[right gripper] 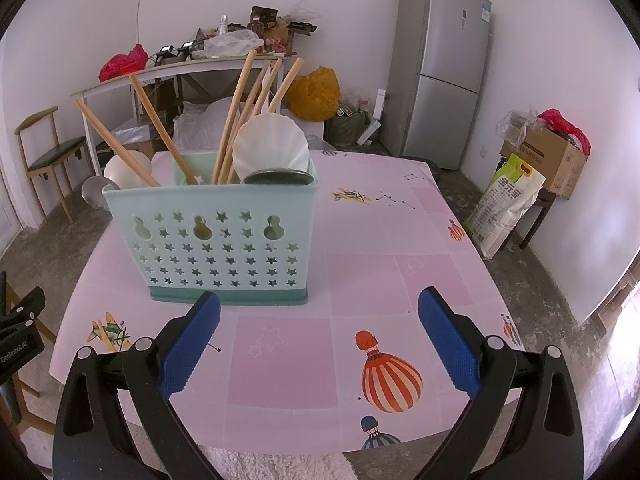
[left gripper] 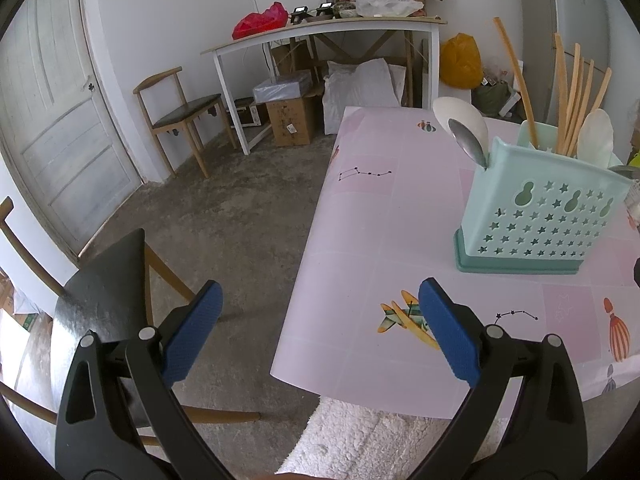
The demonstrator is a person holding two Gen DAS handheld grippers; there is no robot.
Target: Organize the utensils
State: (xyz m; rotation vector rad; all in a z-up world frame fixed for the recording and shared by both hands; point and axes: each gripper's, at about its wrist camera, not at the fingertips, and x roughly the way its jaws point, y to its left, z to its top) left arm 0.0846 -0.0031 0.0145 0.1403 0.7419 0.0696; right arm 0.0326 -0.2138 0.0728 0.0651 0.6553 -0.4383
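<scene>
On the tabletop: a mint-green utensil caddy (right gripper: 224, 248) with star-shaped holes stands upright, nearer the left edge than the right, a little back from the near edge of the pink patterned tabletop (right gripper: 400, 272).
Caddy contents: wooden chopsticks (right gripper: 236, 116) lean out of the back compartments; a white shell-shaped spoon (right gripper: 272, 148) and a dark metal spoon bowl (right gripper: 278, 178) stick up at the right end; a white spoon (left gripper: 460, 118) and a metal spoon (left gripper: 466, 142) stick up at the left end.
Loose utensils: none shows on the bare tabletop in either view.
Left gripper (left gripper: 320, 324): fingers spread wide, holding nothing; it hangs over the left near corner of the tabletop, well apart from the caddy.
Right gripper (right gripper: 320, 328): fingers spread wide, holding nothing; it hangs over the near edge, in front of the caddy and not touching it.
Step in hand: I judge that the sorting is finished, or almost, because everything visible already sits in the caddy.
Next move: probably only to keep both grippers away; if one utensil is in a wrong compartment, it needs a narrow grip on the handle and a straight lift.
</scene>
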